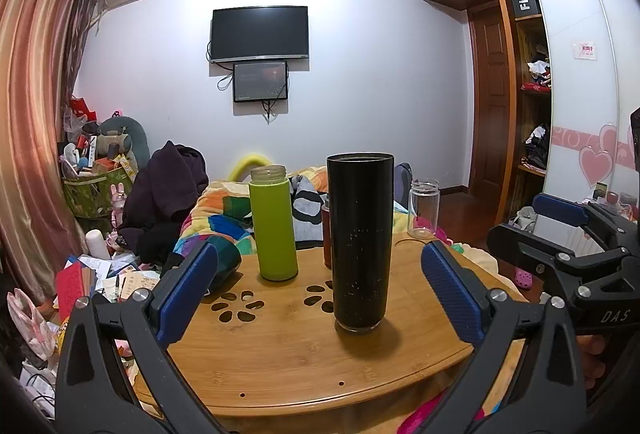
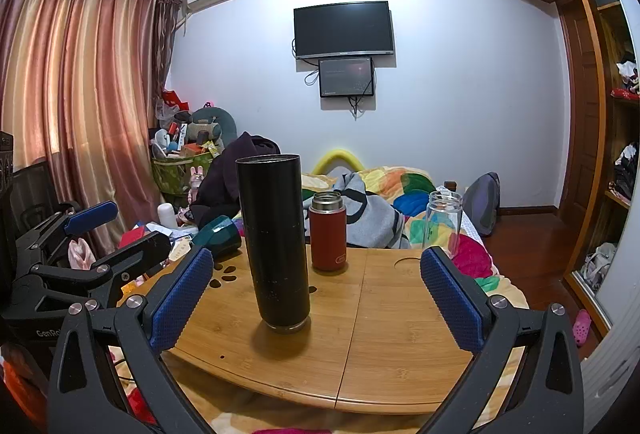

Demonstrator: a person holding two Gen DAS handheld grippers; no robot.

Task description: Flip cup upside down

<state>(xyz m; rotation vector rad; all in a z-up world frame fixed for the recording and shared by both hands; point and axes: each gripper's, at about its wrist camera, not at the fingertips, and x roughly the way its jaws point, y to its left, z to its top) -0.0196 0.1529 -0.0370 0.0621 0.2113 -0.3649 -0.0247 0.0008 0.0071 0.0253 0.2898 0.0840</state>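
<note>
A tall black cup point(image 1: 361, 242) stands on the bamboo table point(image 1: 288, 350) near its front; it also shows in the right wrist view point(image 2: 275, 248). Its dark end is up and a glassy rim rests on the table. My left gripper point(image 1: 320, 290) is open and empty, its blue pads either side of the cup but short of it. My right gripper point(image 2: 316, 298) is open and empty, with the cup left of its centre and ahead of the pads. The right gripper also shows at the right edge of the left wrist view point(image 1: 568, 230).
A green bottle point(image 1: 273, 224), a red flask point(image 2: 328, 232), a clear glass jar point(image 2: 443, 220) and a teal cup lying on its side point(image 2: 218, 234) are on the table behind the black cup. A cluttered bed lies beyond, a wardrobe at right.
</note>
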